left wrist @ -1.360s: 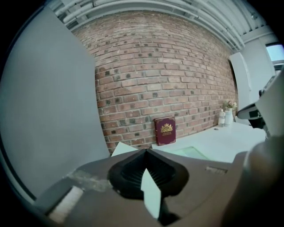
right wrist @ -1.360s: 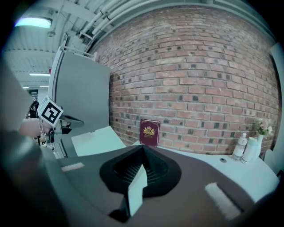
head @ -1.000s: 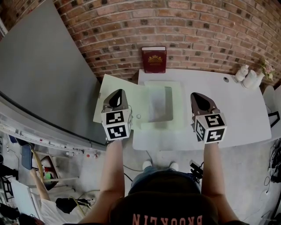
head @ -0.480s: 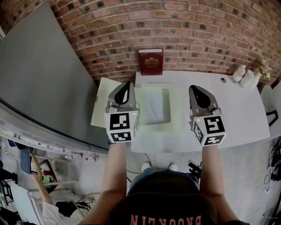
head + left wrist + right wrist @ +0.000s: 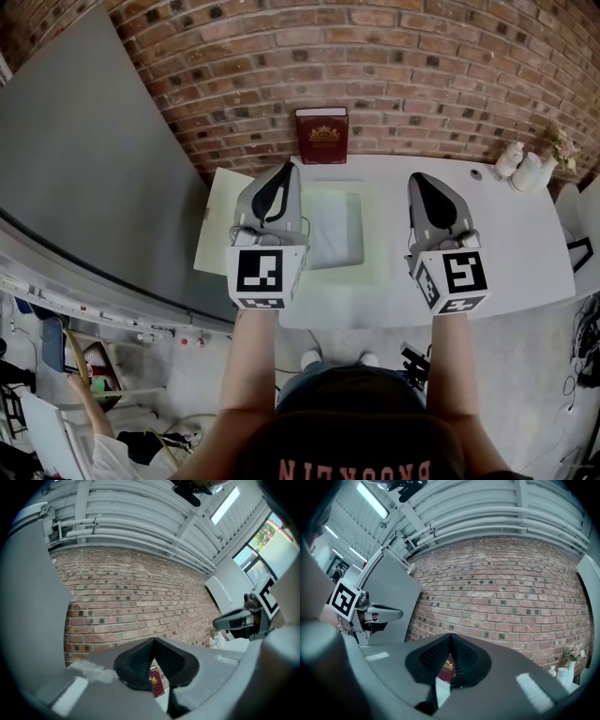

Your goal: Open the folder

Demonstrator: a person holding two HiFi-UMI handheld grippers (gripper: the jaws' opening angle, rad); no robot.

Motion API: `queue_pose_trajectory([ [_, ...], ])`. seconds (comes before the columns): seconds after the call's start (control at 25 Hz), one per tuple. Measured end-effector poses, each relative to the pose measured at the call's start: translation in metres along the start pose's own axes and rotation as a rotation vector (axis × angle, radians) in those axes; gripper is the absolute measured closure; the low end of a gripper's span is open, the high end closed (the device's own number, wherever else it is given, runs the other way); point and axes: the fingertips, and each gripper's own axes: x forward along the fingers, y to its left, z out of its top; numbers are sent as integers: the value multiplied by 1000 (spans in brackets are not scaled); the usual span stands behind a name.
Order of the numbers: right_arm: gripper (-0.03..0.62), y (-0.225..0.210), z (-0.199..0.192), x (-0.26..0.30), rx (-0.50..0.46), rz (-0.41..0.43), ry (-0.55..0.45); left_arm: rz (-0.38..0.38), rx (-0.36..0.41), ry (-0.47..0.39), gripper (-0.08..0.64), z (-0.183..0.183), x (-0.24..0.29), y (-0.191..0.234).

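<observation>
1. Brick wall (image 5: 394, 66) fills the back of the head view, with a white table (image 5: 506, 244) pushed up to it and a grey board (image 5: 84, 169) leaning at the left.
2. Head view: the pale green folder (image 5: 370, 234) lies flat on the table between the two grippers. One pale flap is spread out to the left past the table's edge.
3. Head view: a maroon book (image 5: 322, 136) stands upright against the wall, just behind the folder. White vases (image 5: 520, 164) sit at the table's far right corner.
4. Head view: the left gripper (image 5: 286, 169) is held over the folder's left part and the right gripper (image 5: 418, 180) over bare table to the folder's right. Both point toward the wall and neither touches the folder.
5. Left gripper view: the left gripper (image 5: 153, 641) has its jaws together at the tips, with nothing between them. The maroon book shows through the slit below the tips, against the brick wall. The right gripper is in view at the right edge.
6. Right gripper view: the right gripper (image 5: 450, 637) also has its jaws closed tip to tip and is empty. The maroon book shows in the gap below, and the left gripper is at the left by the grey board.
</observation>
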Motion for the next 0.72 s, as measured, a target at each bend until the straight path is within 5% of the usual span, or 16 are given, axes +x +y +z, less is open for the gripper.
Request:
queue_pose_trajectory([
  [0.72, 595, -4, 19, -4, -22, -23, -48, -2, 18, -33, 559, 13, 1, 1],
])
